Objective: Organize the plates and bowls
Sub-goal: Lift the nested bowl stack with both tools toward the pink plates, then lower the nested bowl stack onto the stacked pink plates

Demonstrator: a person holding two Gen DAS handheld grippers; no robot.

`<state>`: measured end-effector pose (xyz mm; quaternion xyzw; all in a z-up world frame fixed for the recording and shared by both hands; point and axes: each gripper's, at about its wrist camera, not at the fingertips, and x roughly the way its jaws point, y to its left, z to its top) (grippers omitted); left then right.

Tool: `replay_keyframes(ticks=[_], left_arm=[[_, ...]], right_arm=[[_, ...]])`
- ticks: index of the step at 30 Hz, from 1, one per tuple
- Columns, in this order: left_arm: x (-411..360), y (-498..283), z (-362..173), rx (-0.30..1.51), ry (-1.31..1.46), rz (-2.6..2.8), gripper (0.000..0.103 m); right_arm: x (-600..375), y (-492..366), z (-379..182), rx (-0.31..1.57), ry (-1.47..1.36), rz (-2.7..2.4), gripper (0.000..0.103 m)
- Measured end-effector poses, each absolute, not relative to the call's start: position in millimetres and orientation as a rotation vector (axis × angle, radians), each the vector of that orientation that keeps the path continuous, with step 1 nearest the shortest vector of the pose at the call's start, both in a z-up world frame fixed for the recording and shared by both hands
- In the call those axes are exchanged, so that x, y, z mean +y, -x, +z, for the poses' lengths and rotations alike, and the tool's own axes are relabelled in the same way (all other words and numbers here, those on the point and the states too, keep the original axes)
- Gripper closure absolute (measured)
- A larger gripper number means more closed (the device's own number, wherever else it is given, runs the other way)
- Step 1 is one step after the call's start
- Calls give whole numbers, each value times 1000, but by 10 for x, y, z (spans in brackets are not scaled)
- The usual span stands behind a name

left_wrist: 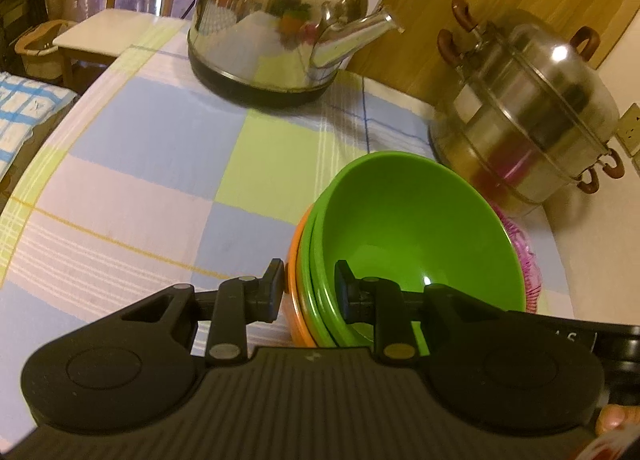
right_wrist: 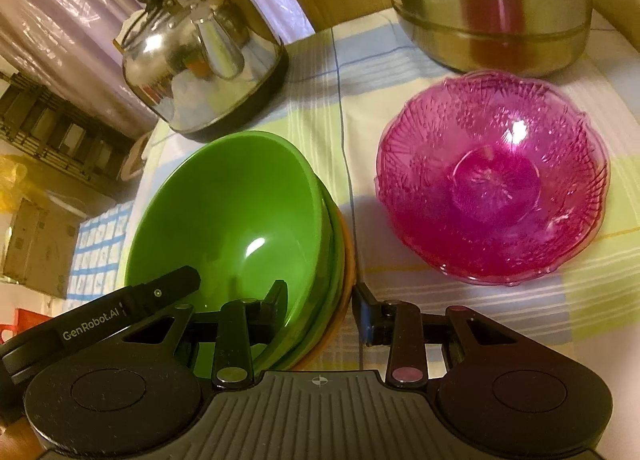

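Both clamped on the rim of the stacked bowls (left_wrist: 416, 236): left gripper (left_wrist: 308, 292) and right gripper (right_wrist: 320, 312), one finger inside, one outside. Pink bowl (right_wrist: 492, 180) just beside, toward the table's (left_wrist: 120, 188) far edge, near the steamer pot (left_wrist: 532, 120) and kettle (left_wrist: 280, 20)

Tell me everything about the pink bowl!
The pink bowl is see-through, like glass or clear plastic, with cut patterns and a wavy rim. It looks like more than one nested together. It sits upright and empty on the checked cloth, right of the green bowls and in front of the steel pot. No tool touches it.
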<state>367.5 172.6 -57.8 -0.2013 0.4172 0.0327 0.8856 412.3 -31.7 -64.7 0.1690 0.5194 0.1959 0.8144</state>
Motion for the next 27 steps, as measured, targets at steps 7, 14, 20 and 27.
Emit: replay_keyframes(ticks=[7,14,20,27], left_arm=[[1534,-3783,-427,834,410,47,81],[1257,-3974,-272,804,385,2,80],[1032,-4128,-223,800,364,-42,80],[797,-4325,-264,809,355,-79,80]], right_arm=[[-450,-4106,-424,1044,-342,392,67],[-728,-4155,-307,1010,-373,354,67],[-989,-4239,-200,982,-403,314,67],[-1210,-4311,-181,969,-406,259,67]])
